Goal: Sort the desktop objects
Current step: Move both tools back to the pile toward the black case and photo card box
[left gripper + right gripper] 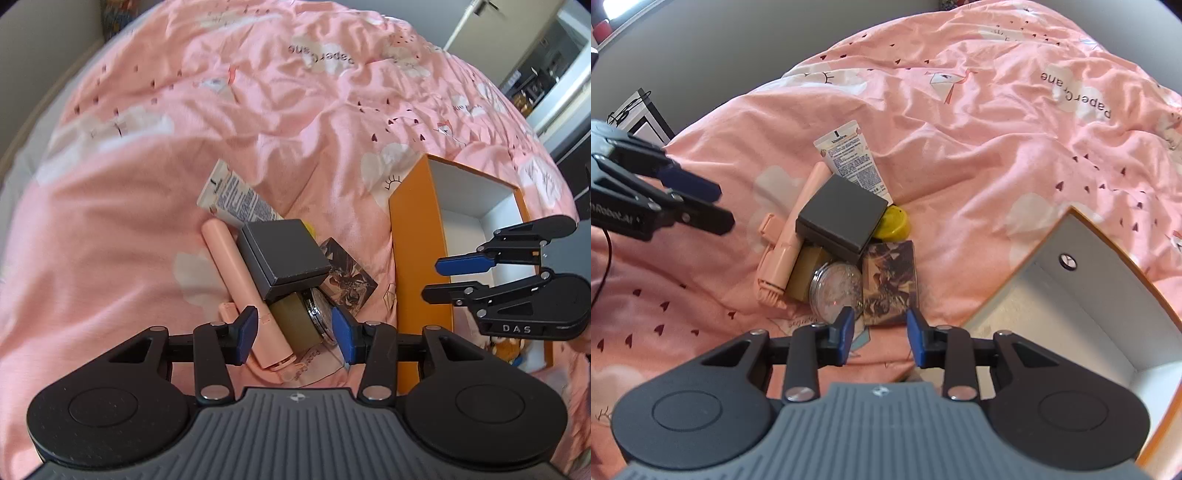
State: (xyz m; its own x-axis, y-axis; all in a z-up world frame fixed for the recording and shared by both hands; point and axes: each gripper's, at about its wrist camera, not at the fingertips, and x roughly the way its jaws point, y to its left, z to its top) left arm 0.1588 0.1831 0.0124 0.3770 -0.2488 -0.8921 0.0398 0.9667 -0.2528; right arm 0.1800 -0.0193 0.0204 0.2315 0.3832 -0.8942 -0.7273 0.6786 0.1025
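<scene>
A heap of small objects lies on the pink bedspread: a dark grey box (pixel 282 256) (pixel 842 218) on top, a pink stick-shaped tool (pixel 240 288) (pixel 798 221), a white tube (pixel 236 199) (pixel 855 162), a patterned card pack (pixel 349 277) (pixel 890 280), a round clear case (pixel 834 286), an olive block (pixel 293 321) and a yellow cap (pixel 895 221). My left gripper (pixel 295 332) (pixel 718 206) hangs open above the heap's left side, holding nothing. My right gripper (pixel 881 332) (pixel 448 278) is open and holds nothing, just short of the card pack and beside the orange box.
An open orange box (pixel 417 229) (pixel 1108 295) with a white inside stands to the right of the heap. Wrinkled pink bedspread (pixel 258 110) spreads all around. A grey wall and a doorway lie beyond the bed's edge.
</scene>
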